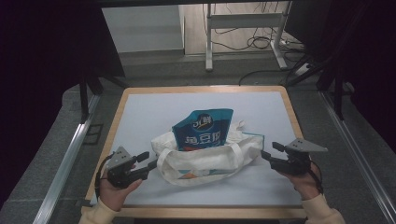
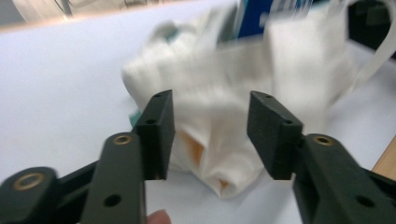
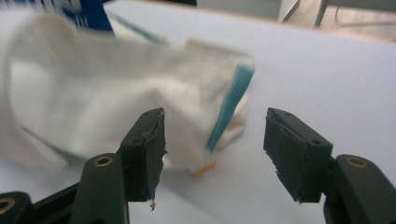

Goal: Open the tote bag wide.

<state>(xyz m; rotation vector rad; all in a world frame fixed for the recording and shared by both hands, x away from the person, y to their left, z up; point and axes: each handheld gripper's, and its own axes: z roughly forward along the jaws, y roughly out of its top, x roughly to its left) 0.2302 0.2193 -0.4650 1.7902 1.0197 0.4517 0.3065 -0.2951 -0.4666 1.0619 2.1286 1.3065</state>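
Observation:
A white cloth tote bag lies slumped in the middle of the white table top, its long handles looping toward the front. A blue snack pouch stands up out of the bag's mouth. My left gripper is just left of the bag, open and off the cloth. In the left gripper view the bag is blurred beyond the open gripper, with nothing between its jaws. My right gripper hovers just right of the bag, open and empty. In the right gripper view, the bag's blue-trimmed corner lies beyond the gripper.
The table has a wooden rim and bare white surface behind and to both sides of the bag. Metal rails run along the table's sides. A desk frame and cables stand on the floor beyond.

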